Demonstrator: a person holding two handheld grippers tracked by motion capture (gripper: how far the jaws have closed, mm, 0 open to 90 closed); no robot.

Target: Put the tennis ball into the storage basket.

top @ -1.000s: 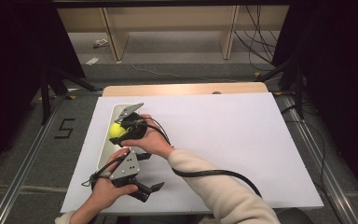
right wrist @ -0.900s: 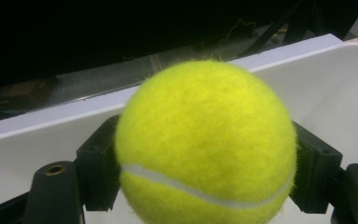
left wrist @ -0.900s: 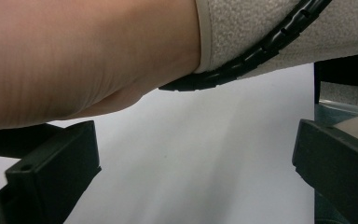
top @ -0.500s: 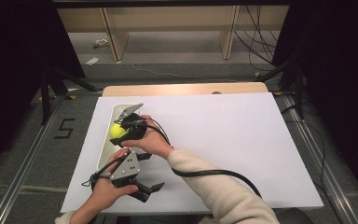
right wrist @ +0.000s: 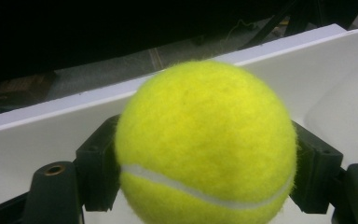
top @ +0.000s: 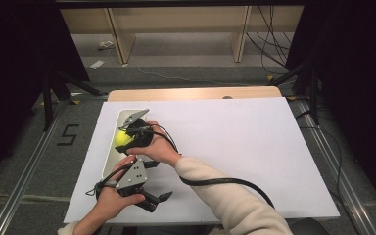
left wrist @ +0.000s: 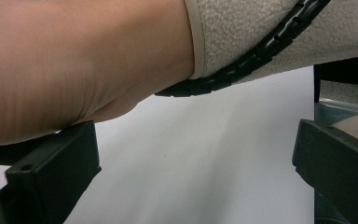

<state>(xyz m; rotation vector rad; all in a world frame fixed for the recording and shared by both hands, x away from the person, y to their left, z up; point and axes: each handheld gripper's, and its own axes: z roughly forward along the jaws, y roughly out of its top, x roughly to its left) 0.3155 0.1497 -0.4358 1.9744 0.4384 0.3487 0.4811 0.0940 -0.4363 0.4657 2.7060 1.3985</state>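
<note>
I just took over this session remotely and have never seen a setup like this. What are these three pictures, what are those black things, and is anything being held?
No robot arm here: a person at a table holds a two-jaw tool in each hand. The high view looks down on the white table sheet; forearms come in from the bottom. The other two pictures come from cameras riding on each tool, looking along its black jaws.

The right tool is shut on a yellow tennis ball, a jaw pressing each side, over a long white tray at the sheet's left edge. I cannot tell whether the ball touches the tray.

The left tool sits nearer the person, jaws open and holding nothing. Its camera sees the person's right wrist, sleeve and the black cable crossing in front.
</note>
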